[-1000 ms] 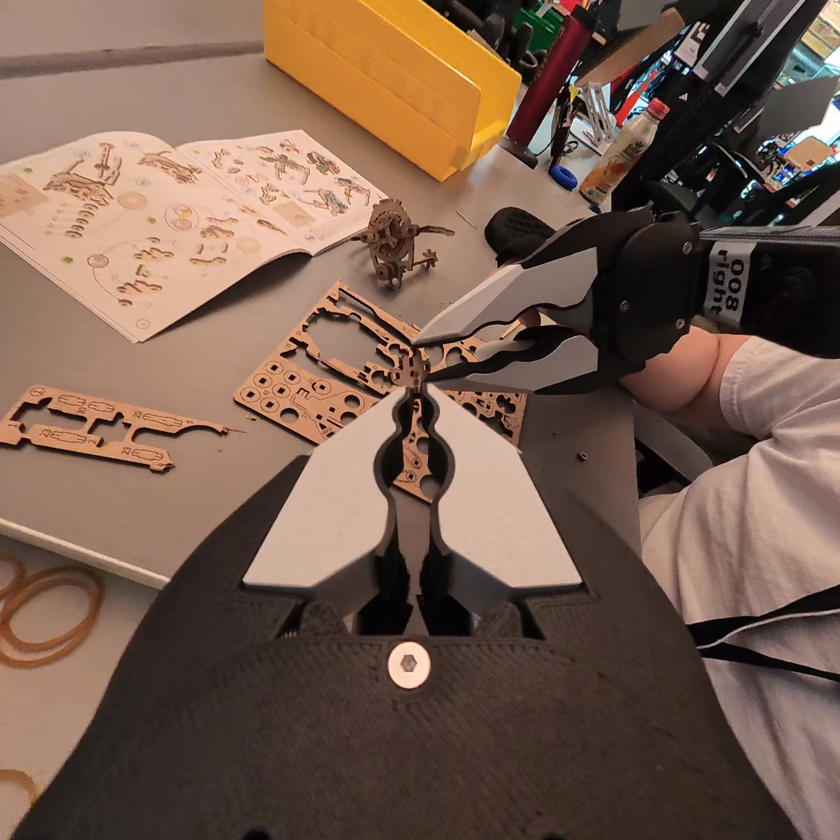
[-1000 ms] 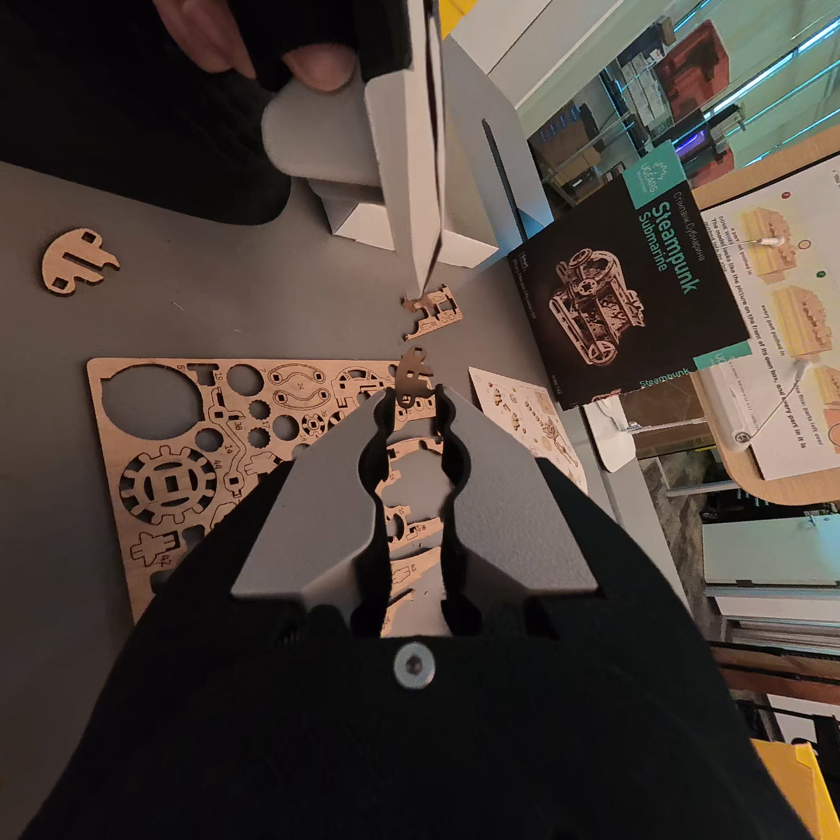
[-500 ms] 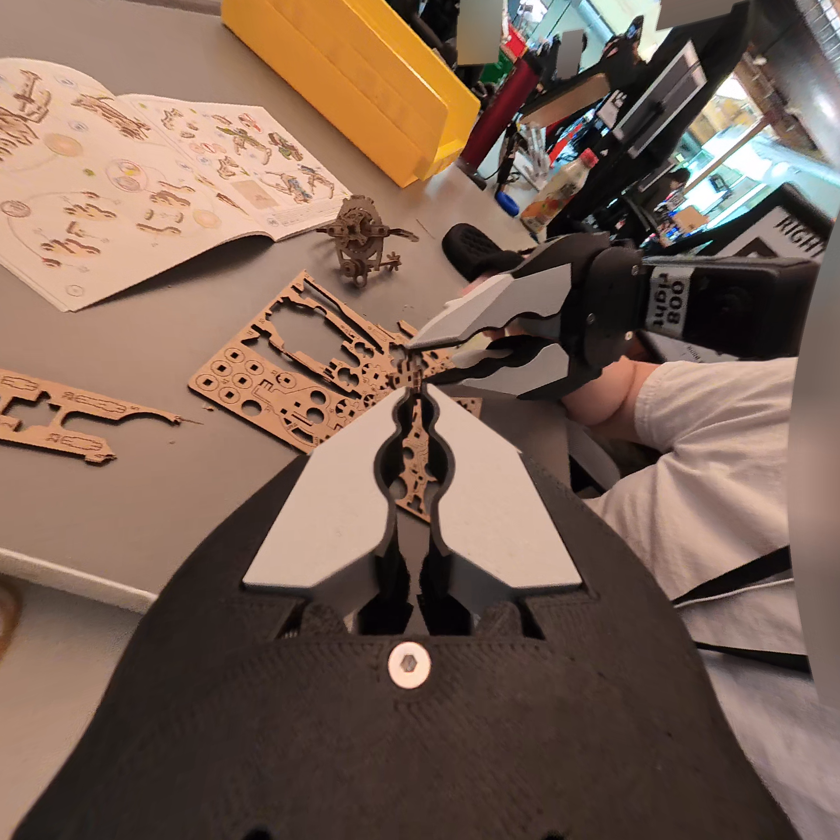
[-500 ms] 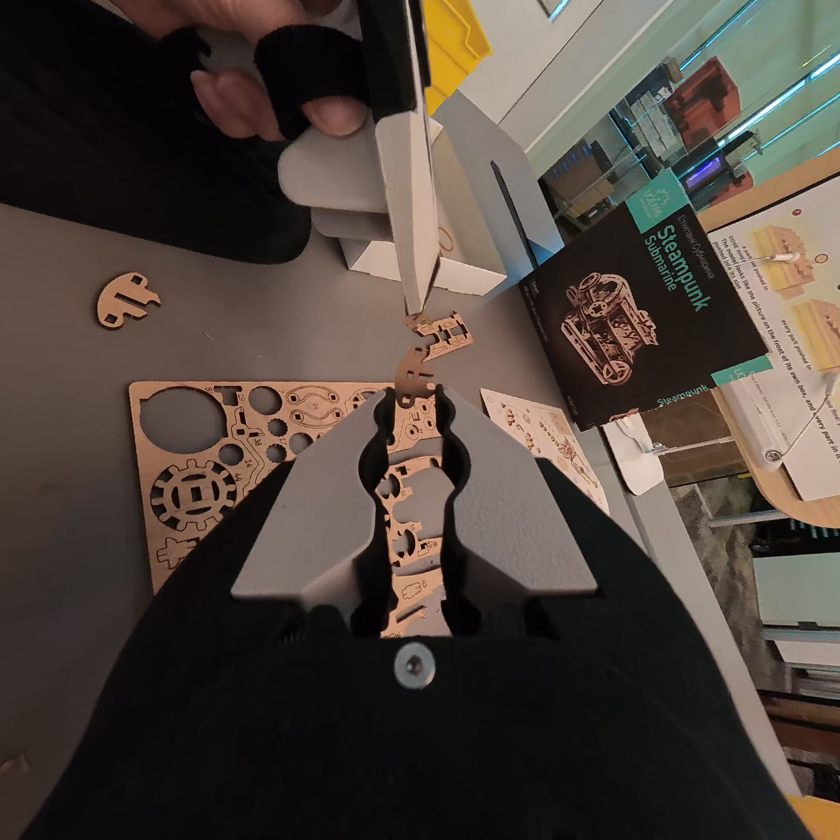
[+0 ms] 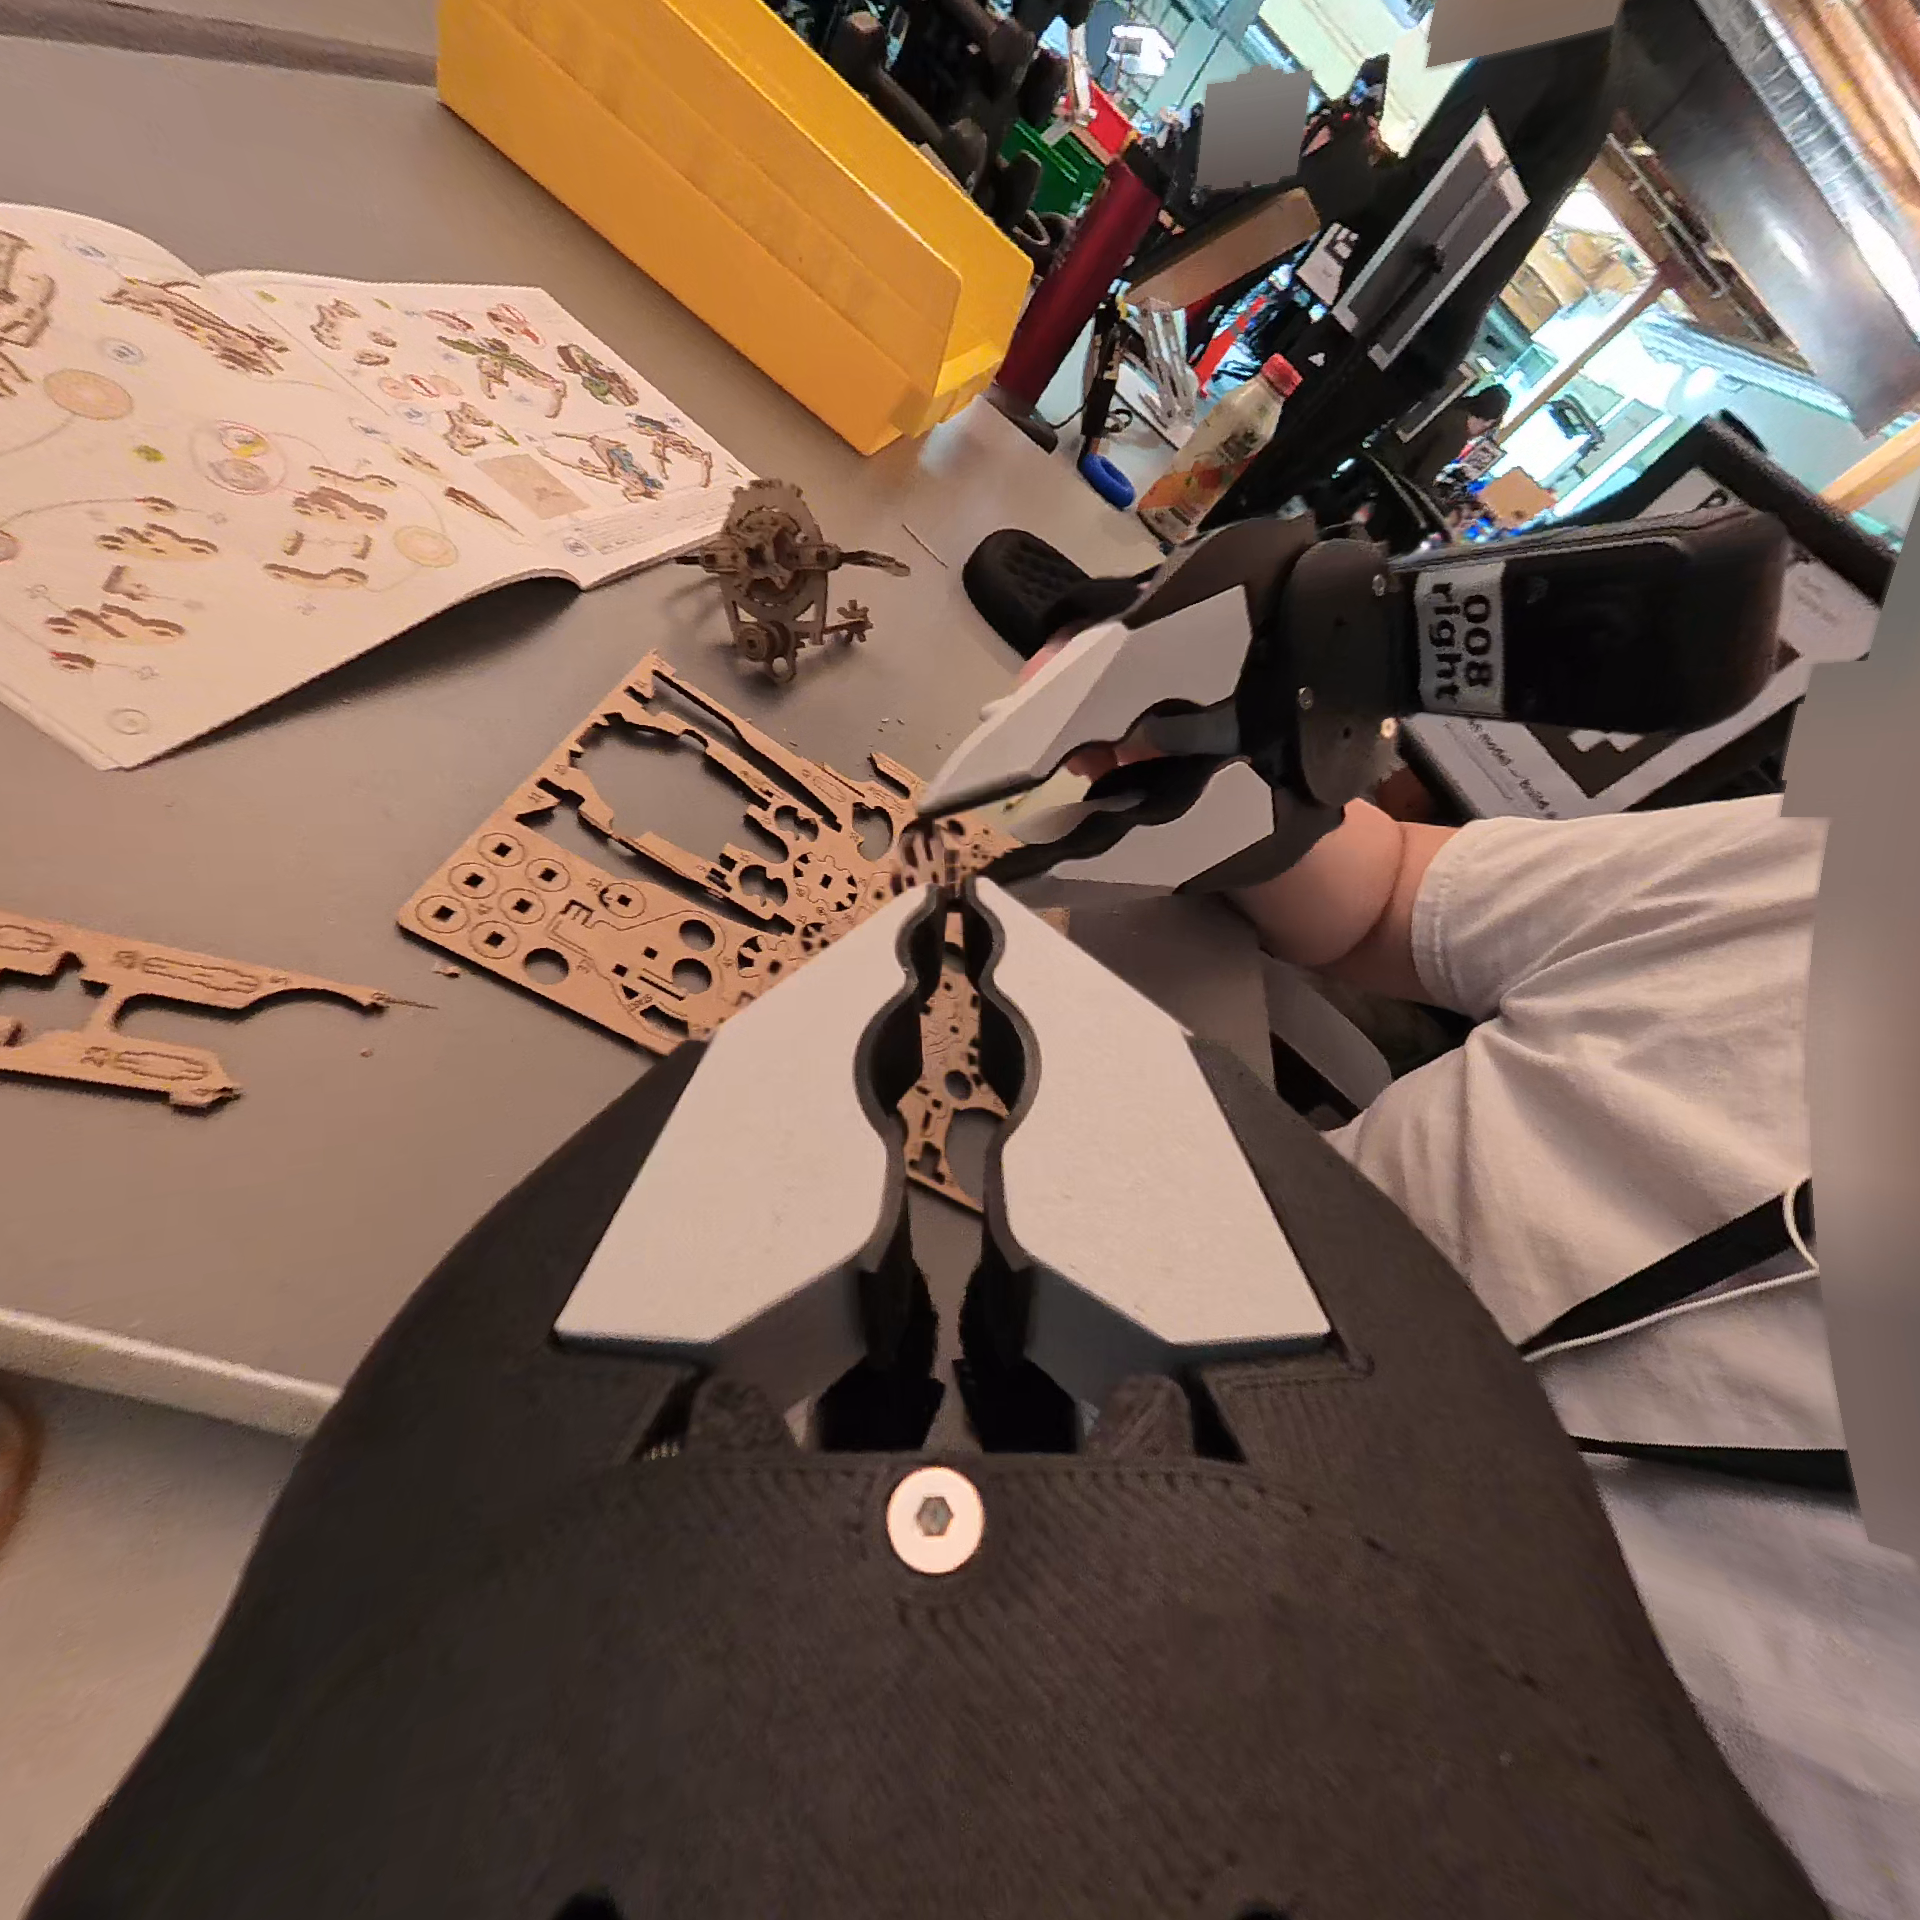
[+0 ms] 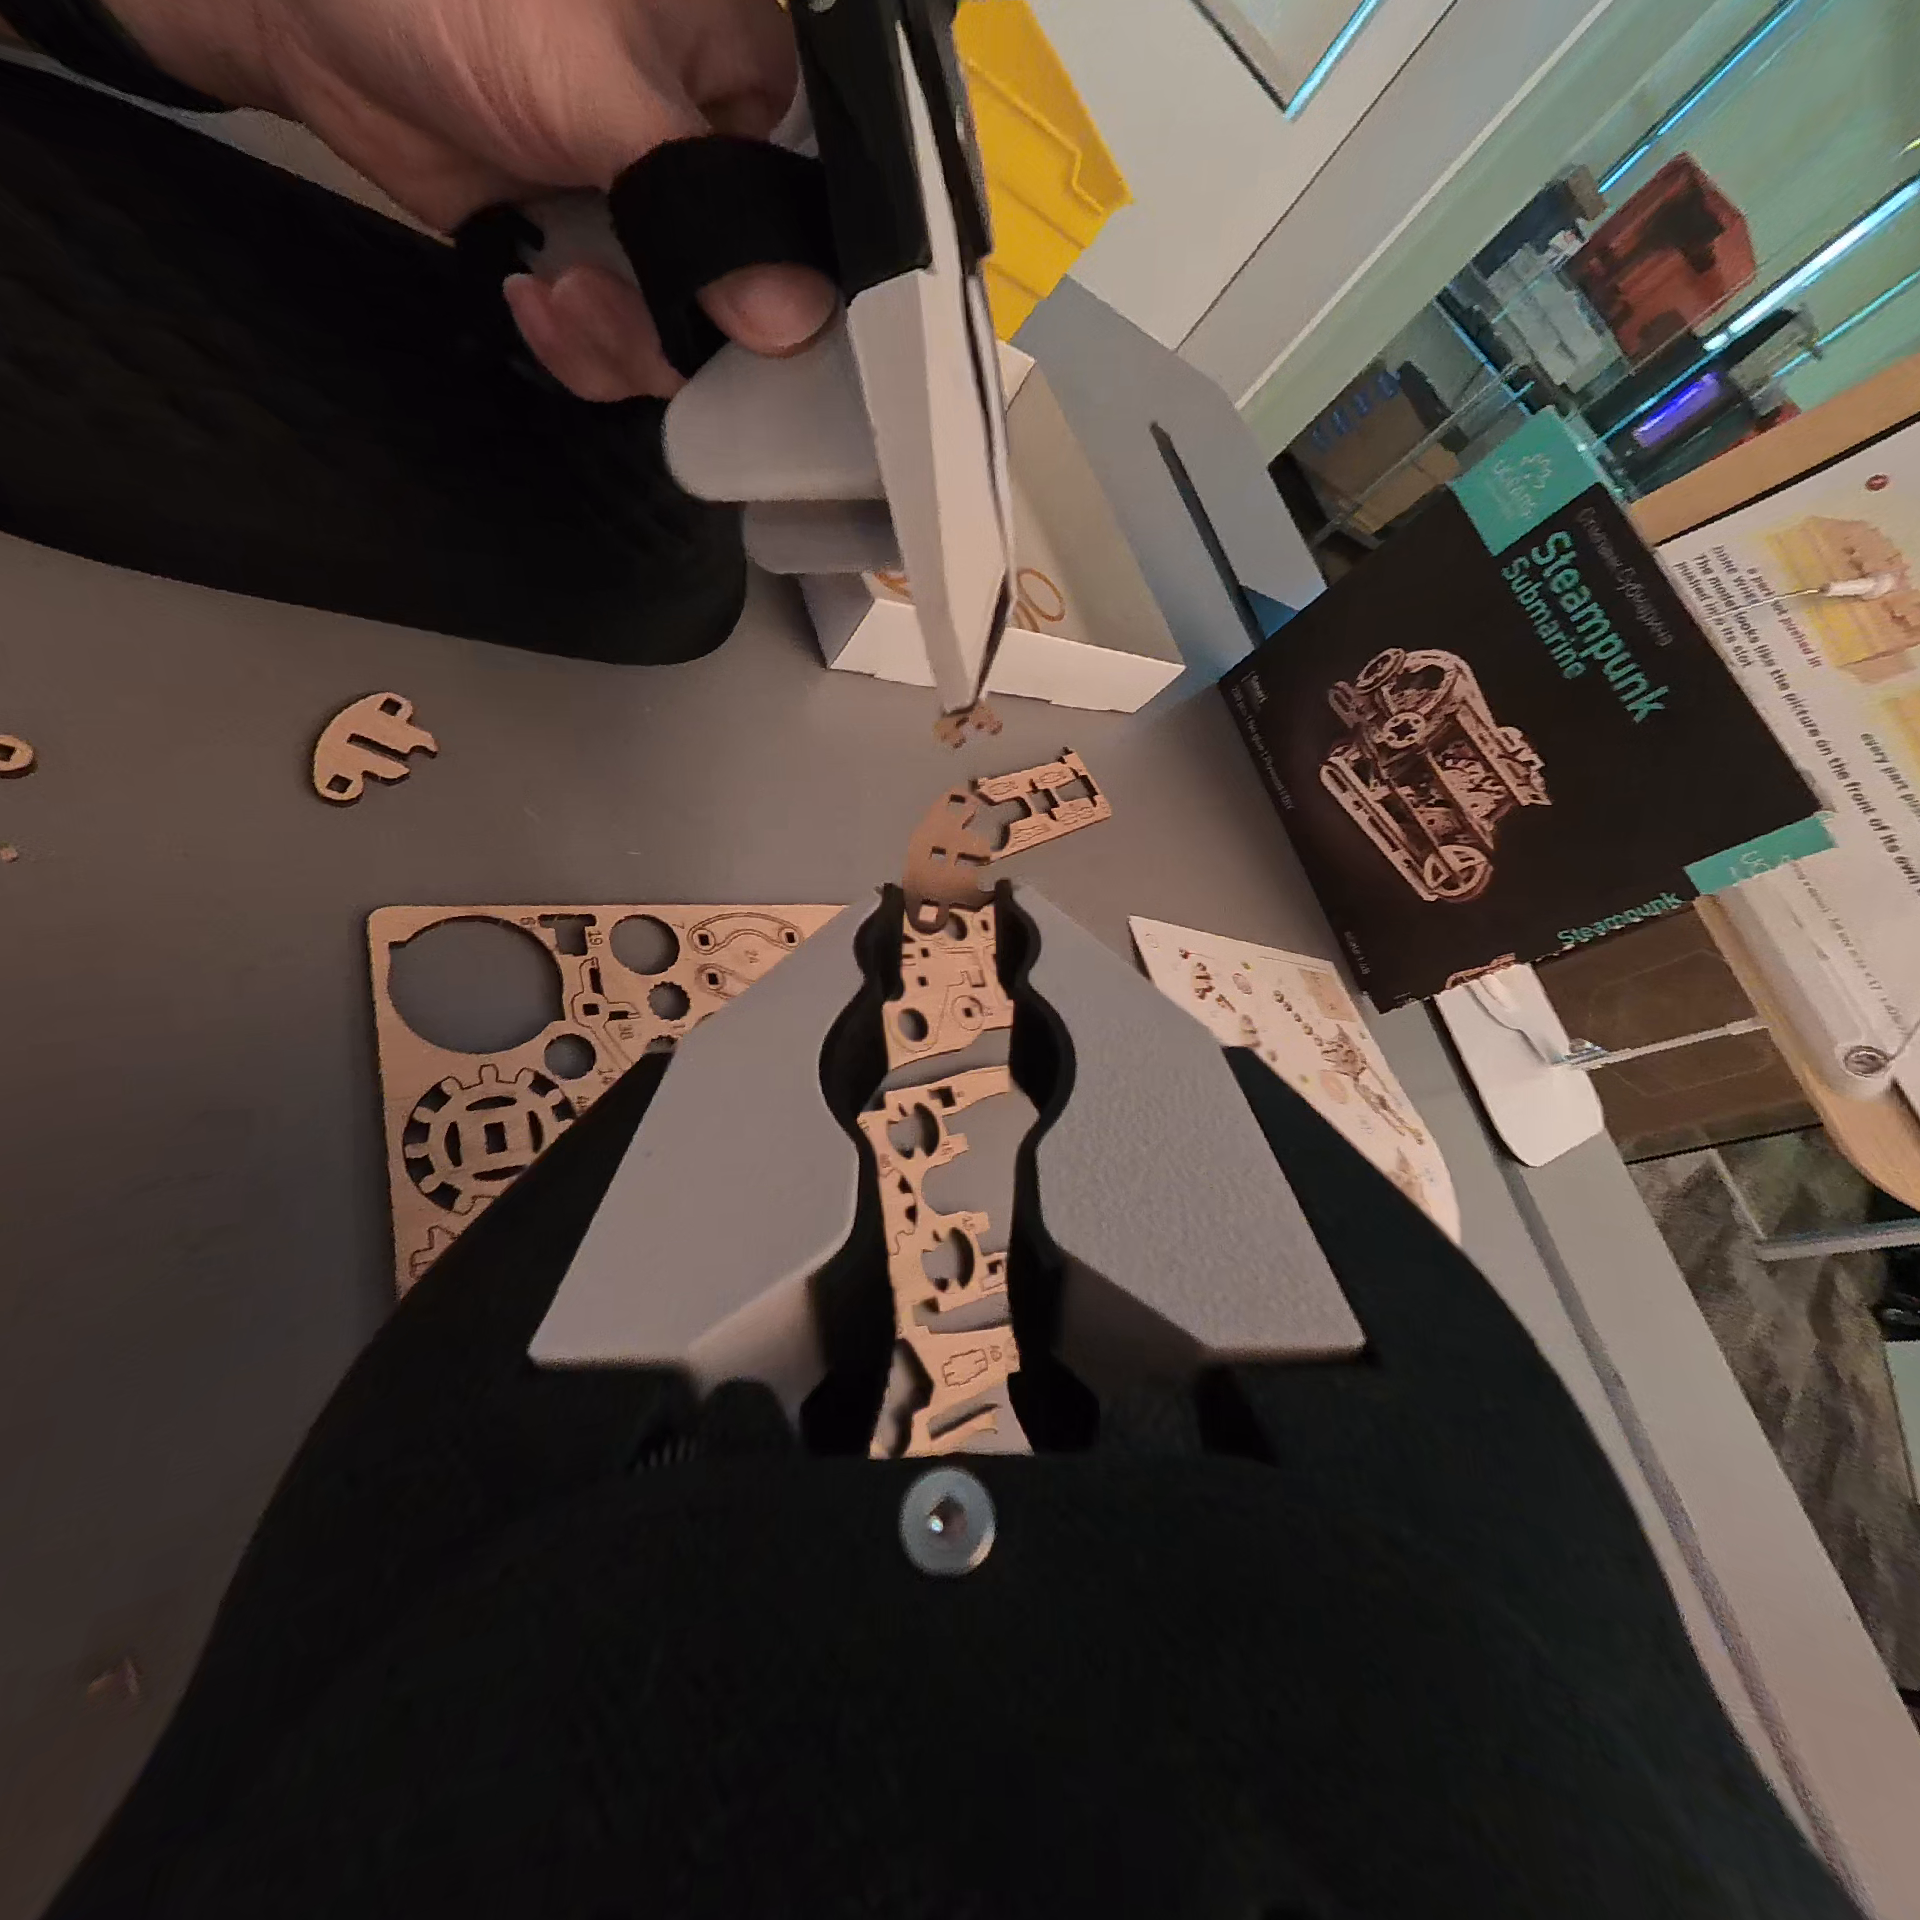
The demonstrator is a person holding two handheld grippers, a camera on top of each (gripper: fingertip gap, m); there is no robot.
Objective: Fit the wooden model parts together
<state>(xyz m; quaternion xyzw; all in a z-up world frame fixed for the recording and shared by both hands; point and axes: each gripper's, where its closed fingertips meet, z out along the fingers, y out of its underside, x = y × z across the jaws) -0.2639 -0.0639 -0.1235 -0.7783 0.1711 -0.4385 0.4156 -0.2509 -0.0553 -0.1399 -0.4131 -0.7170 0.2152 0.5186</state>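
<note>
My left gripper [image 5: 940, 896] is shut on a small wooden part [image 5: 928, 857] at its tips. In the right wrist view it comes down from above [image 6: 968, 694], with the small part [image 6: 966, 724] sticking out below. My right gripper [image 6: 943, 894] is shut on a half-round slotted wooden part [image 6: 951, 844], gripped by its edges. In the left wrist view it reaches in from the right [image 5: 935, 812]. The two grippers stand tip to tip above the table. A small gap shows between the two parts in the right wrist view.
A punched wooden sheet [image 5: 644, 862] lies under the grippers, with a sheet frame [image 5: 114, 997] to its left. There is also an open instruction booklet [image 5: 312, 447], a partly built model [image 5: 774, 582], a yellow bin [image 5: 748, 208], a loose flat part [image 6: 1049, 810], a black kit box [image 6: 1507, 748] and a white box [image 6: 1039, 644]. My two grippers' fingertips are within a few centimetres of each other.
Both grippers have shifted together and stay tip to tip. The hand on the left gripper has come further into the right wrist view. Both grips are unchanged.
</note>
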